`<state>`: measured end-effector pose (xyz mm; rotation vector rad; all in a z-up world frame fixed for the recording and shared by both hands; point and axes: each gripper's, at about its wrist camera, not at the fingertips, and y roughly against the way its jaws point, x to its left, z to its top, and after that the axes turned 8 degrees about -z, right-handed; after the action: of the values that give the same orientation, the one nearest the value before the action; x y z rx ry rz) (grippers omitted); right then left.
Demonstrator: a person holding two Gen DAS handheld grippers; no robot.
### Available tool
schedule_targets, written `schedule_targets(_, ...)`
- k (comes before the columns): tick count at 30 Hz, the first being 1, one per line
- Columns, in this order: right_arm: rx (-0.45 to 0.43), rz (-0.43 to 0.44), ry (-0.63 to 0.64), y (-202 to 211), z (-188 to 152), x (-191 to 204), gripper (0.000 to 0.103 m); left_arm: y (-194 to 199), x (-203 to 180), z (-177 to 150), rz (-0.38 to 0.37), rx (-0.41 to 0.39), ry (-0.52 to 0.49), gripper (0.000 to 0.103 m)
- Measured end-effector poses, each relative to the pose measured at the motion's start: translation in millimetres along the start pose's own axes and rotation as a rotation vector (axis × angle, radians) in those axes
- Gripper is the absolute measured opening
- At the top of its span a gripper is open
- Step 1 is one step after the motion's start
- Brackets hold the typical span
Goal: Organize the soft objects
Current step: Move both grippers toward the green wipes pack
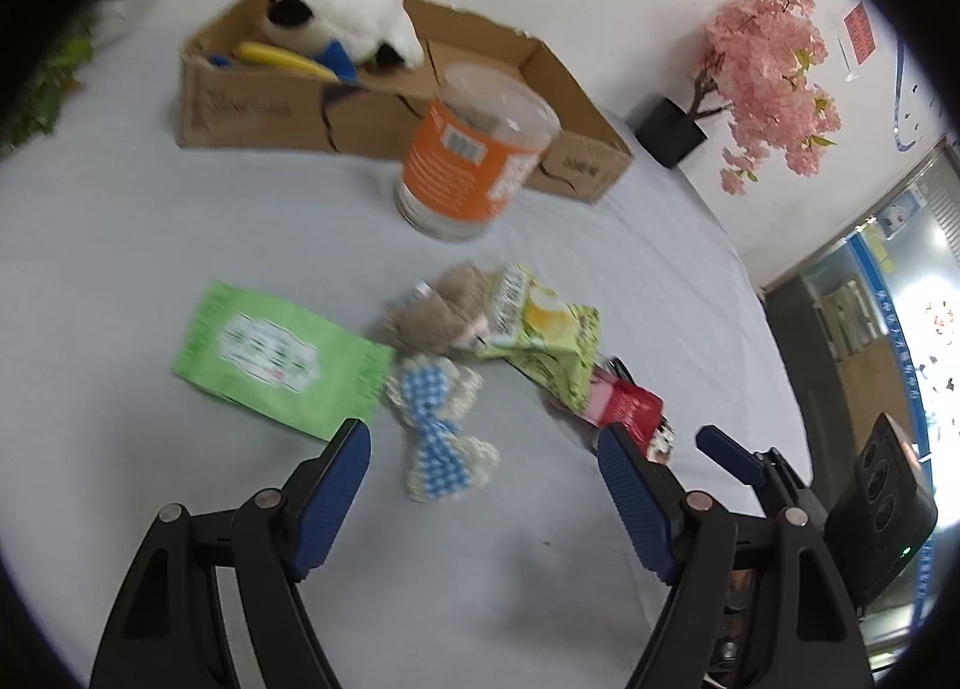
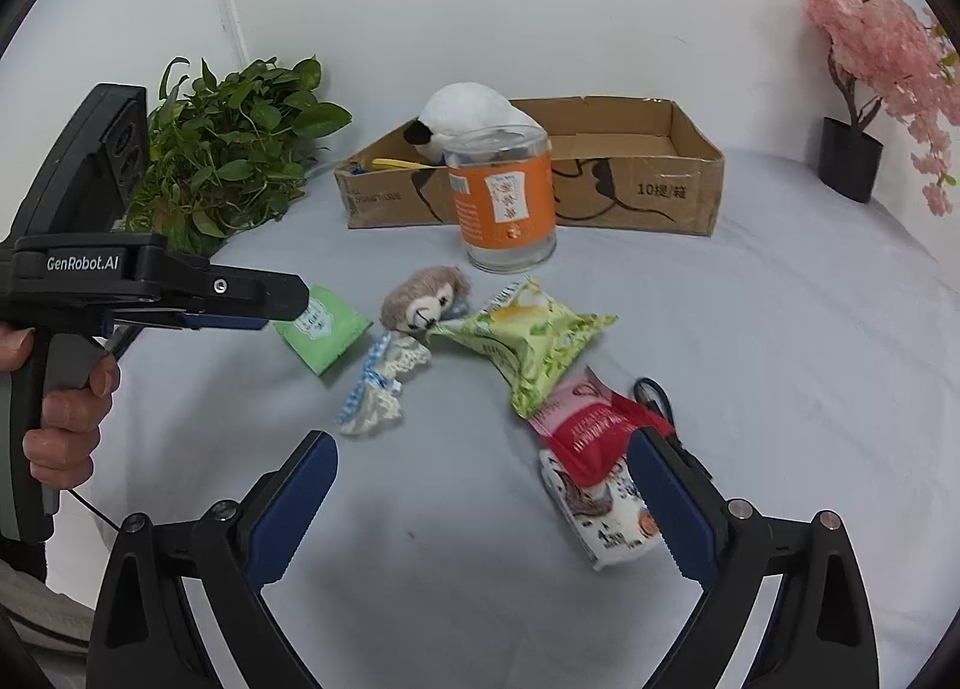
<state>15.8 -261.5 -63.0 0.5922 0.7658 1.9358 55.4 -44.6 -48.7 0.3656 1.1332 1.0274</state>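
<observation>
A blue checked bow toy (image 1: 441, 431) with lace edges lies on the grey cloth, just beyond the tips of my open left gripper (image 1: 482, 430). Behind the bow sits a brown plush (image 1: 435, 311). My right gripper (image 2: 482, 439) is also open with nothing between its pads, and the bow toy (image 2: 375, 389) lies ahead to its left. The brown plush (image 2: 423, 299) touches a lime snack bag (image 2: 528, 341). A white plush (image 2: 468, 107) rests in the cardboard box (image 2: 660, 173). My left gripper (image 2: 294, 308) shows side-on above a green pack (image 2: 321, 329).
A clear jar (image 2: 507, 197) with an orange label stands before the box. Red pack (image 2: 594, 431) and white pack (image 2: 606, 515) lie by my right finger. A leafy plant (image 2: 234, 149) is back left, a pink tree (image 2: 870, 29) back right. A hand (image 2: 66, 389) holds the left gripper.
</observation>
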Motion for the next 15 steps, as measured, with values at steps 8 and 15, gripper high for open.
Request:
schedule_targets(8,0.009,-0.050,-0.055,-4.0,-14.0,-23.0,0.084,-13.8,1.8,5.5,-0.005,0.036,0.010,0.076)
schedule_targets(15,0.022,0.108,-0.054,-9.5,6.7,0.5,0.080,9.5,45.6,14.1,0.070,-0.022,0.078,0.076)
